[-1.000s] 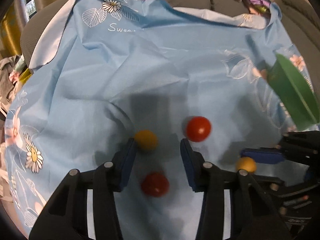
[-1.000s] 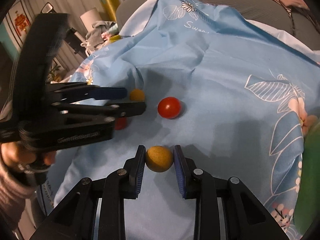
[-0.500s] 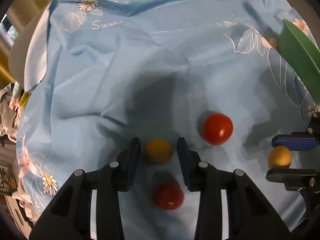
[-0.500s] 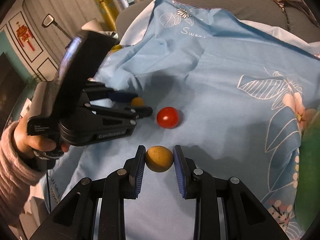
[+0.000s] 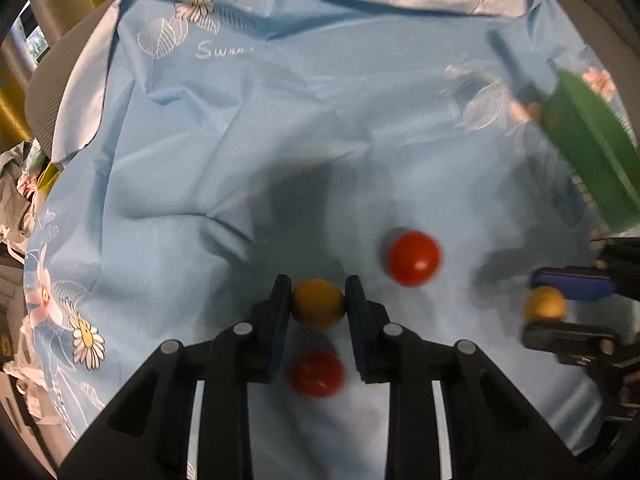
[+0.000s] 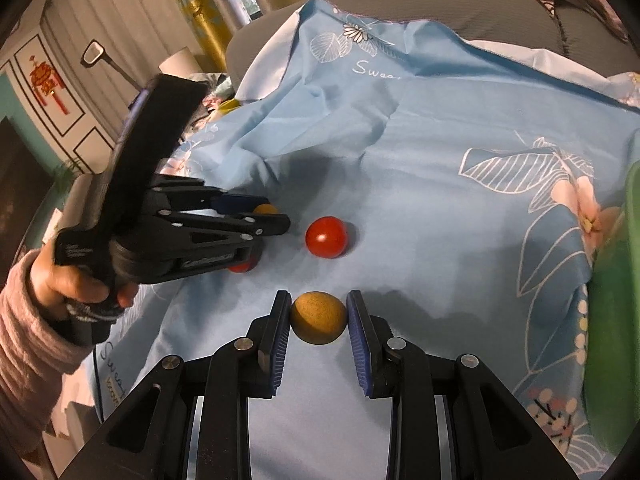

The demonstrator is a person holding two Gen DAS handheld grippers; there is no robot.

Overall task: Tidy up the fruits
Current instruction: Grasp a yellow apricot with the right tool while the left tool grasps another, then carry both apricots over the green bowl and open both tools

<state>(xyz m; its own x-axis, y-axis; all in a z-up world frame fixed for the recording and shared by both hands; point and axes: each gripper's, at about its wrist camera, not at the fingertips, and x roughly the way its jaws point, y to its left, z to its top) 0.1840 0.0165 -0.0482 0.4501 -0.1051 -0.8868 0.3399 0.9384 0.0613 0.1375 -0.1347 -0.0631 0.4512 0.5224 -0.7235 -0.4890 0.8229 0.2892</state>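
Note:
My left gripper (image 5: 318,302) is shut on a small yellow-orange fruit (image 5: 318,304) above the light blue cloth (image 5: 280,140). A small red tomato (image 5: 317,372) lies on the cloth under its jaws, and a larger red tomato (image 5: 414,258) lies to the right. My right gripper (image 6: 319,316) is shut on a second yellow-orange fruit (image 6: 319,317); this gripper (image 5: 568,306) and its fruit (image 5: 544,305) also show at the left wrist view's right edge. In the right wrist view the left gripper (image 6: 272,218) is at left, next to the larger tomato (image 6: 326,237).
A green bowl stands at the right edge of the cloth (image 5: 592,152) (image 6: 616,312). The cloth is wrinkled, with a raised fold at the left (image 6: 256,152). Grey sofa cushions (image 6: 460,4) lie behind it. A heap of clothes (image 5: 24,184) lies at far left.
My left gripper moved forward over the small red tomato and closed on the yellow-orange fruit. My right gripper stayed shut on its fruit and kept its place.

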